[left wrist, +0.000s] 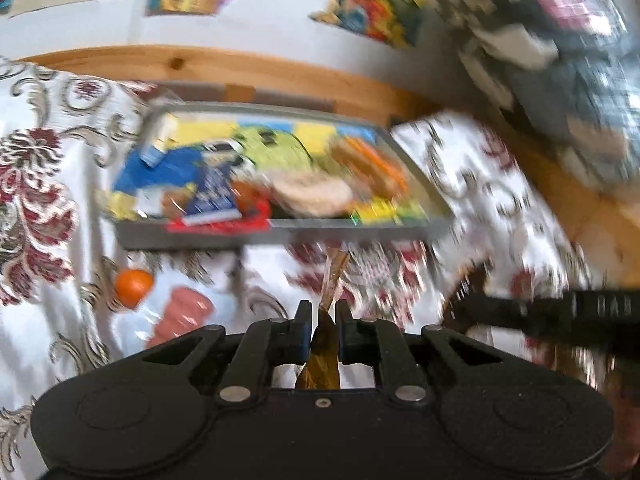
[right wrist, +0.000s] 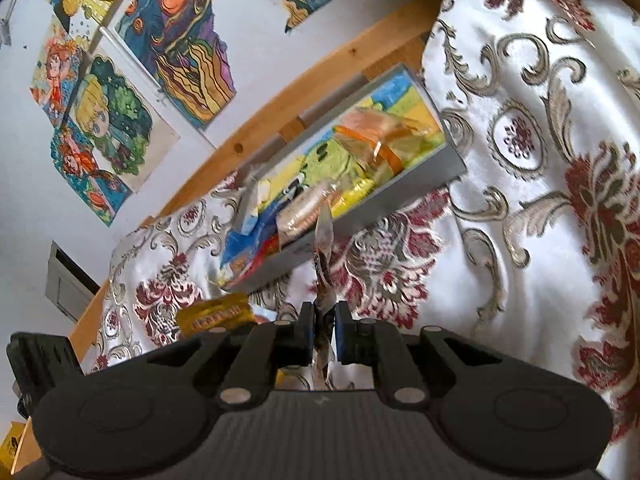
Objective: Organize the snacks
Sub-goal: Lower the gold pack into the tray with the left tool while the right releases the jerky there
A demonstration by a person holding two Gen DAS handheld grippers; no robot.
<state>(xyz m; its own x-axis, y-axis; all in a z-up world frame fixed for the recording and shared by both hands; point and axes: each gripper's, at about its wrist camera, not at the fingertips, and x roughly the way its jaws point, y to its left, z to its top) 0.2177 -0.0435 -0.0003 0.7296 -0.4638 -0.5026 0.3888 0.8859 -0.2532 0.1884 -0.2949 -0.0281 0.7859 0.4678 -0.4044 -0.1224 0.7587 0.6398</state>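
Nothing I can see here reads clearly. The yellow wrapper (right wrist: 214, 315) lying on the cloth left of my right tongs carries a row of red print, but it is too blurred to make out. The blue packet (left wrist: 214, 194) in the grey tray (left wrist: 280, 234) shows pale lettering, equally smeared.

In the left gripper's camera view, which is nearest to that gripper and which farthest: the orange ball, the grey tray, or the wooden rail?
1. Orange ball: nearest, on the flowered cloth, ahead and left of the left gripper, which pinches a wrapper.
2. Grey tray: farther on, straight ahead, full of snacks.
3. Wooden rail: farthest, behind the tray by the wall.
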